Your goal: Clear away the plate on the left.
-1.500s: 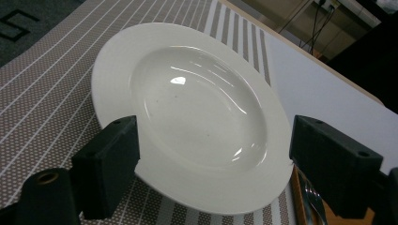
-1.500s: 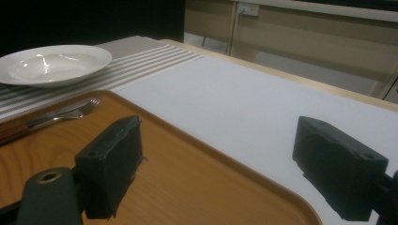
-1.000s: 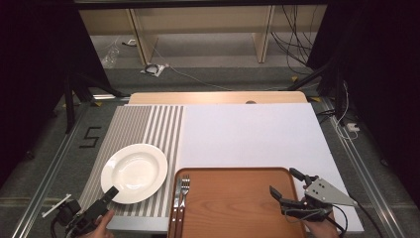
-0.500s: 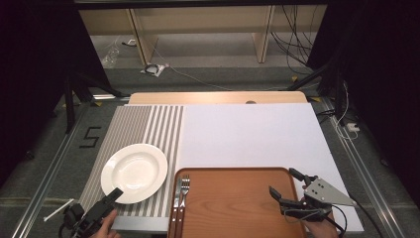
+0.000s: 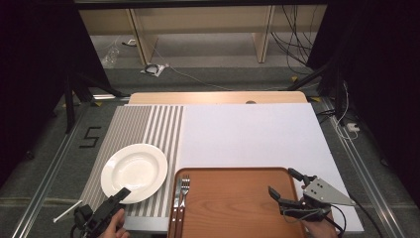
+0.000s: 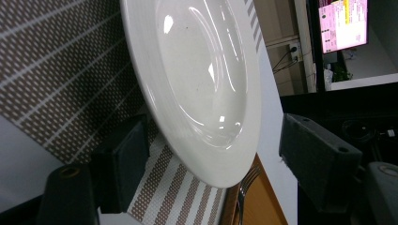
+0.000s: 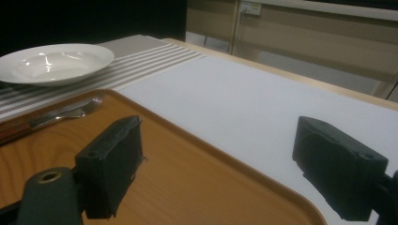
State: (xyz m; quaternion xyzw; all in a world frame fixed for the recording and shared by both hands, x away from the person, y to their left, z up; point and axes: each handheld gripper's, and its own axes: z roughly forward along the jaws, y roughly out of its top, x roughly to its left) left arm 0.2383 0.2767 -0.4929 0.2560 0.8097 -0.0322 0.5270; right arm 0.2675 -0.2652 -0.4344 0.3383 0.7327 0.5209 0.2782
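A white sheet covered most of the table (image 5: 247, 134), with a grey striped mat (image 5: 148, 124) on its left part and bare white room stretching to the far edge. The white plate (image 5: 134, 172) lay on the mat near the table's front left corner, just beside the wooden tray (image 5: 233, 208), whose left edge carried a fork (image 5: 185, 191) and a knife (image 5: 177, 196).

The left gripper (image 5: 121, 194) sat at the plate's near rim. Its fingers (image 6: 124, 159) had just been closing, with the rim between them; one was beneath the rim, the other stood clear, so nothing was gripped.

The right gripper (image 5: 287, 186) straddled the tray's right rim, fingers (image 7: 112, 164) wide apart and empty.

The left gripper view showed a lit monitor (image 6: 343, 23) beyond the table; the high view showed floor cables (image 5: 292, 34) and shelving legs.
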